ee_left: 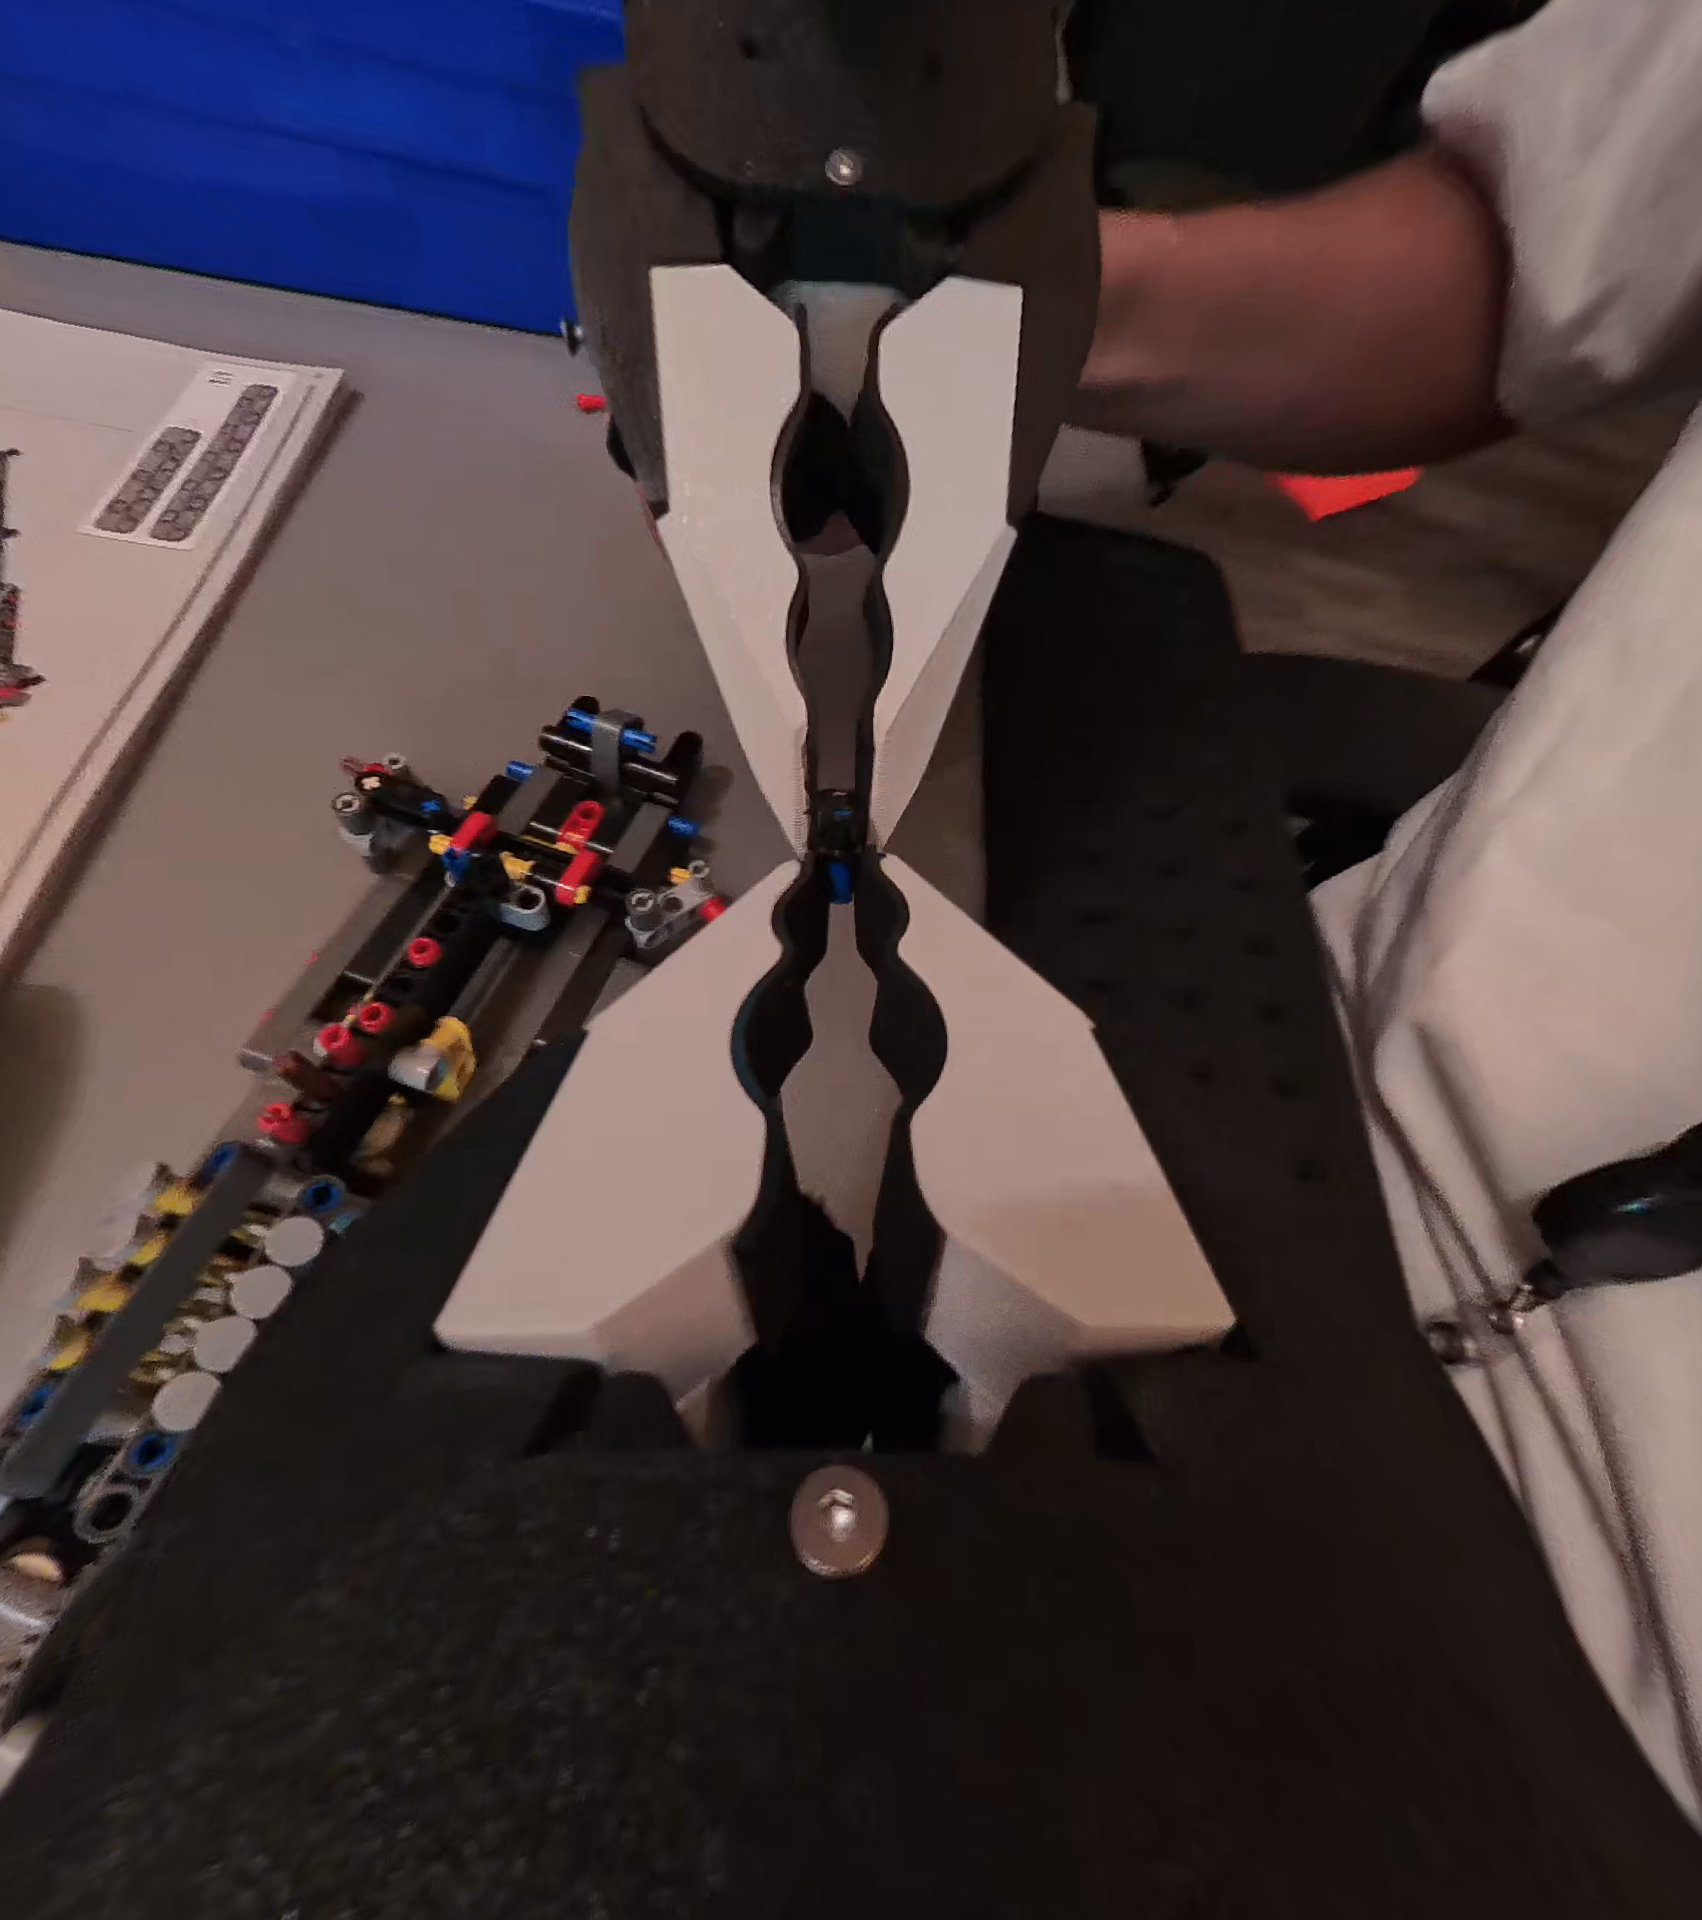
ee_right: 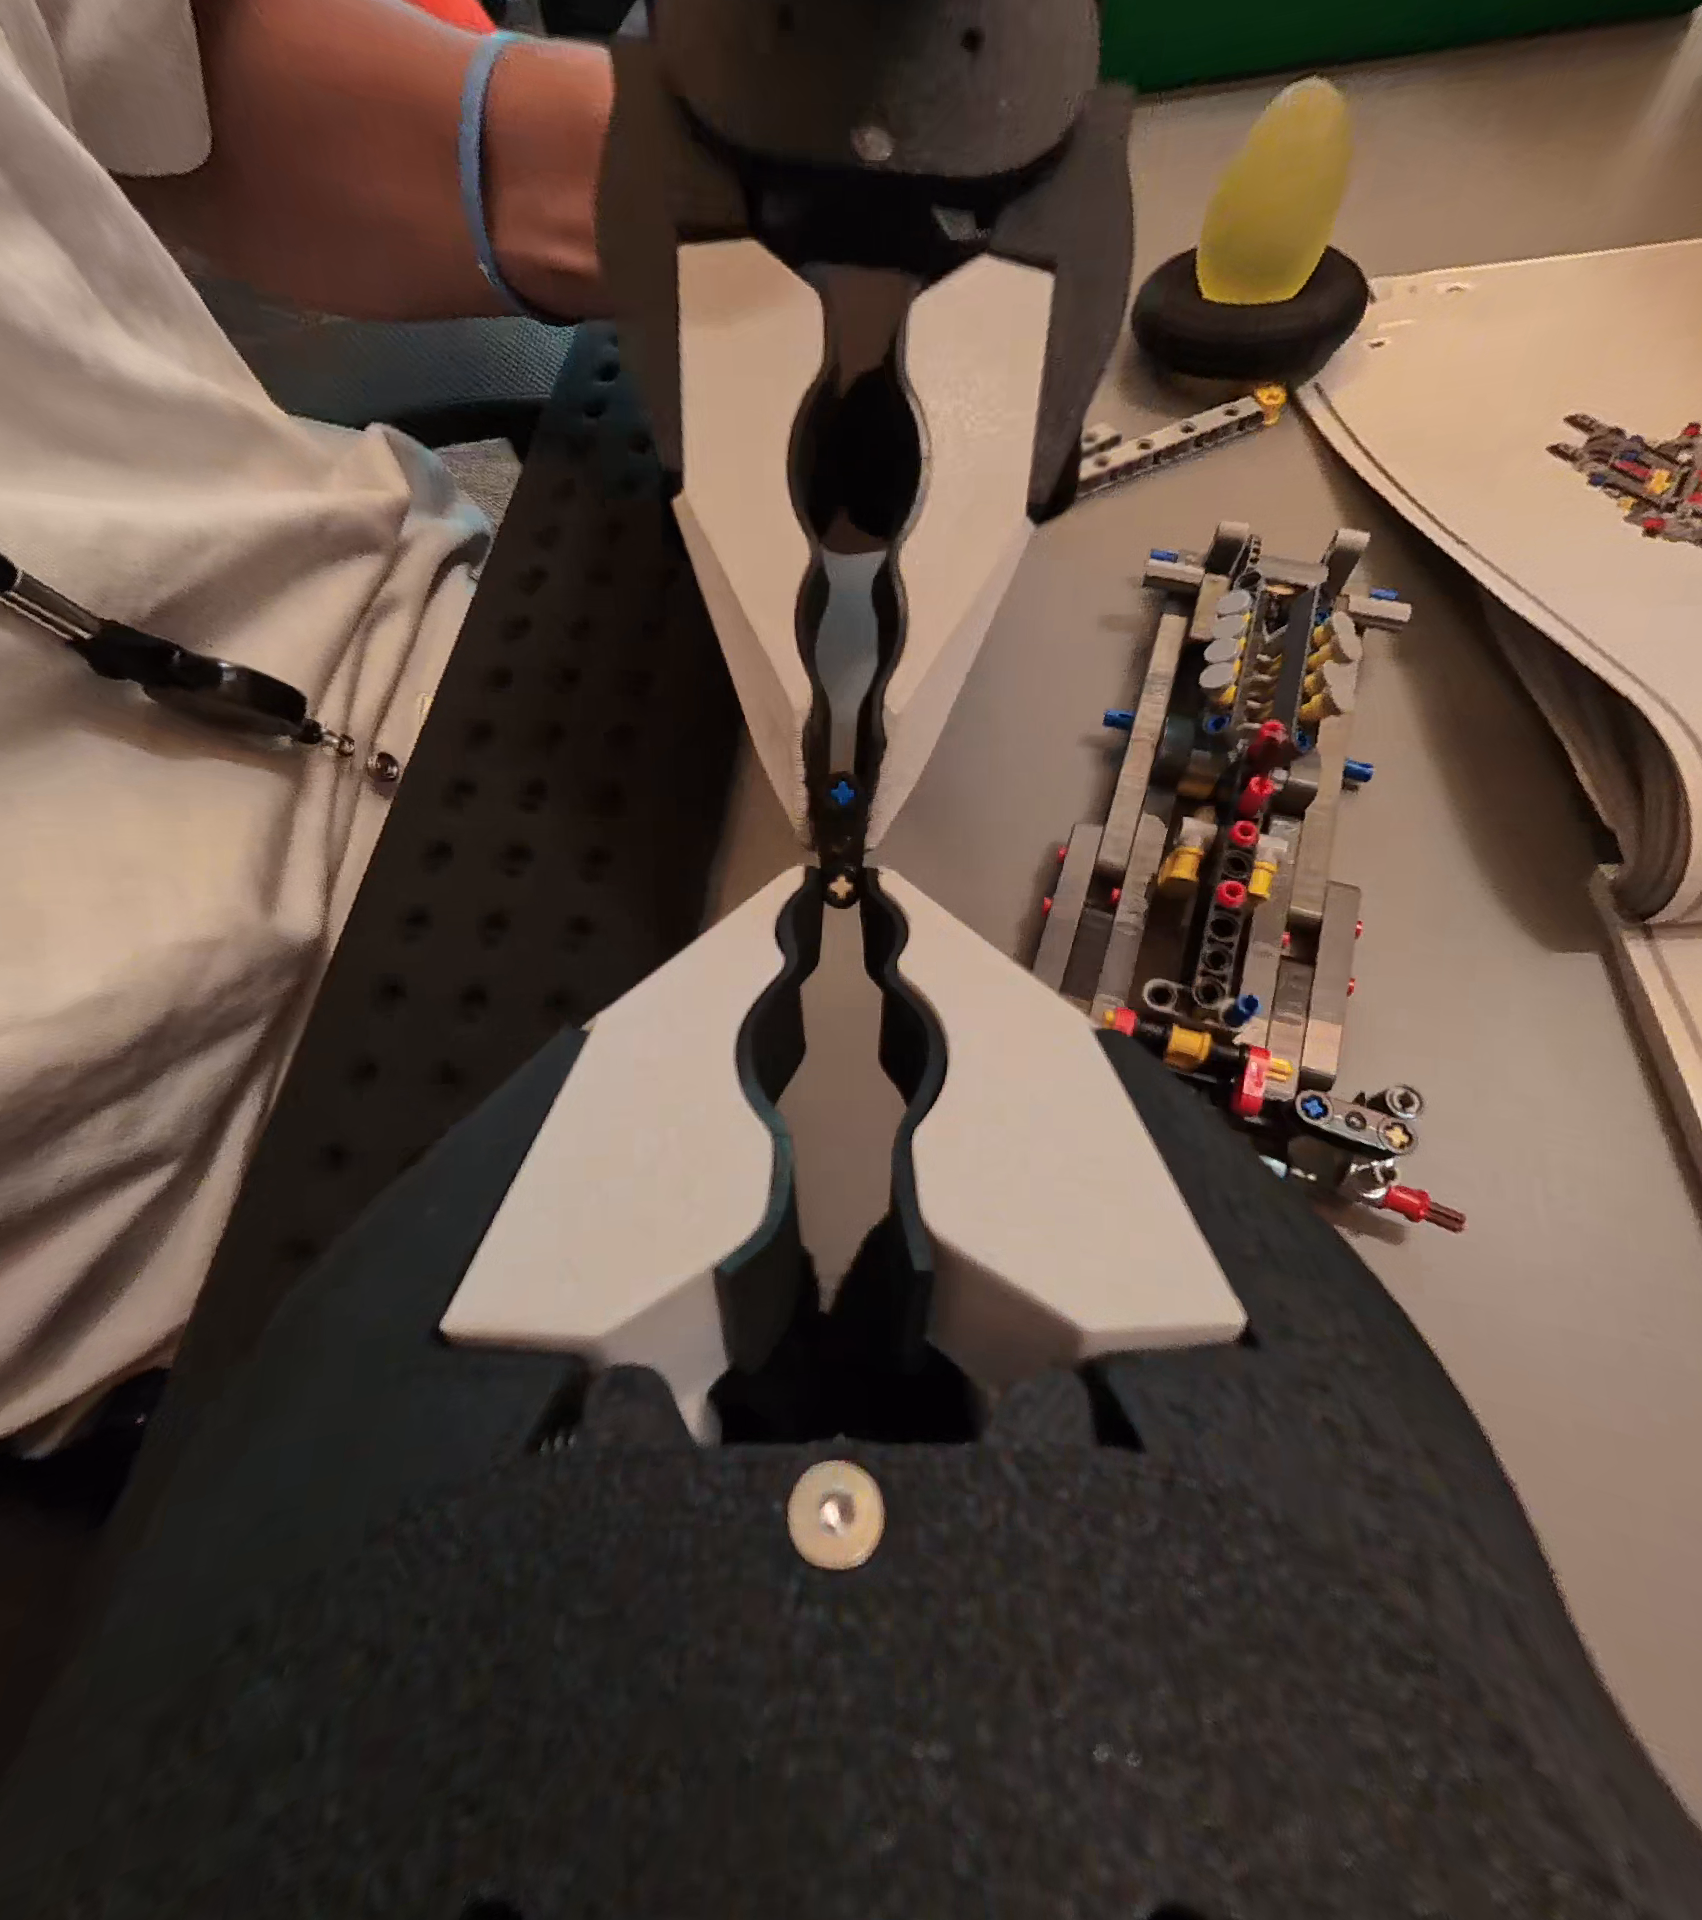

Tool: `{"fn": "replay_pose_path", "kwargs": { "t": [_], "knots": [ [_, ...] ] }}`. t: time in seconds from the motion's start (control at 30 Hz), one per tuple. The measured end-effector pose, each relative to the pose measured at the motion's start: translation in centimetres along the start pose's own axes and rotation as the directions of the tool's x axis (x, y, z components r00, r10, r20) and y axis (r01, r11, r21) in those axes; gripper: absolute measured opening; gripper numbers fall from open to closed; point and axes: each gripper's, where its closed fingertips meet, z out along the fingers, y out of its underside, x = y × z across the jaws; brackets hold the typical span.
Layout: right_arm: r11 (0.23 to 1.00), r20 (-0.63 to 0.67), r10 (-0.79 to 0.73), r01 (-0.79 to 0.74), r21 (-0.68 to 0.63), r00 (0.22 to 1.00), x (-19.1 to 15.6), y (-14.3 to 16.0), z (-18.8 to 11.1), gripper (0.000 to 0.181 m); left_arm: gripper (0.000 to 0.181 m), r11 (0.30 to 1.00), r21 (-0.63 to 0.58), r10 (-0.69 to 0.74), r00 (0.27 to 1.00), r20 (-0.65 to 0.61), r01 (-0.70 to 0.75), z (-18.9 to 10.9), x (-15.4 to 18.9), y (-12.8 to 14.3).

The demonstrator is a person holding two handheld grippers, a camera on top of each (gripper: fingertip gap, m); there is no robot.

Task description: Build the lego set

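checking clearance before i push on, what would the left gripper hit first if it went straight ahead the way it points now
The right gripper. The two meet tip to tip, both shut on one small black piece with a blue pin, so the left gripper has no free path ahead.

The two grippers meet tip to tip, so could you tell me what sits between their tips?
A small black lego piece with a blue pin, pinched at both ends, clearest in the right wrist view.

Long grey-black lego chassis point(ee_right: 1242, 831) flat on table (red, yellow, blue pins); small black connector point(ee_right: 842, 836) held aloft.
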Motion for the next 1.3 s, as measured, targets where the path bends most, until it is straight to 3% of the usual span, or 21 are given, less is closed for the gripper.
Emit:
{"fn": "replay_pose_path", "kwargs": {
  "t": [0.2, 0.43, 0.57, 0.73, 0.83, 0.93, 1.0, 1.13, 1.3],
  "knots": [
    [1.000, 0.108, 0.007, -0.007, 0.004, 0.994, 0.1, 0.1, -0.3, 0.013, 0.003, 0.989, -0.103, 0.111, 0.991, 0.071, -0.103, 1.1, -0.7, 0.7],
    [0.996, 0.088, -0.076, 0.080, -0.048, 0.993, 0.9, 0.9, -0.1, 0.007, 0.003, 0.994, -0.094, 0.072, 0.993, 0.094, -0.063, 1.6, -1.2, 1.1],
    [0.997, 0.039, 0.007, -0.004, -0.076, 0.999, 1.6, 1.1, -0.1, 0.007, 0.003, 0.996, -0.083, 0.033, 0.989, 0.144, -0.021, 1.2, -1.7, 1.3],
    [0.961, -0.076, 0.267, -0.272, -0.059, 0.961, 1.8, 1.3, -0.5, 0.007, 0.012, 0.988, -0.089, 0.148, 0.943, 0.299, -0.127, 1.3, -2.4, 1.1],
    [0.885, -0.146, 0.464, -0.463, 0.042, 0.874, 2.1, 1.2, -0.9, 0.007, 0.021, 0.955, -0.148, 0.296, 0.846, 0.444, -0.257, 1.1, -2.9, 1.0],
    [0.753, -0.078, 0.651, -0.630, 0.189, 0.755, 1.8, 0.2, -0.9, 0.007, 0.020, 0.862, -0.272, 0.501, 0.647, 0.575, -0.427, 0.3, -3.0, 0.4],
    [0.671, -0.019, 0.723, -0.695, 0.260, 0.691, 1.6, -0.2, -0.9, 0.006, 0.017, 0.812, -0.329, 0.574, 0.552, 0.605, -0.483, -0.2, -2.7, 0.0],
    [0.488, 0.171, 0.802, -0.794, 0.362, 0.572, 1.2, -1.4, -1.3, 0.007, 0.016, 0.741, -0.383, 0.642, 0.414, 0.645, -0.552, -1.3, -1.9, -1.0],
    [0.343, 0.288, 0.828, -0.840, 0.421, 0.482, 1.3, -1.5, -1.2, 0.006, 0.014, 0.693, -0.442, 0.688, 0.339, 0.642, -0.570, -1.1, -1.5, -0.8]
  ]
}}
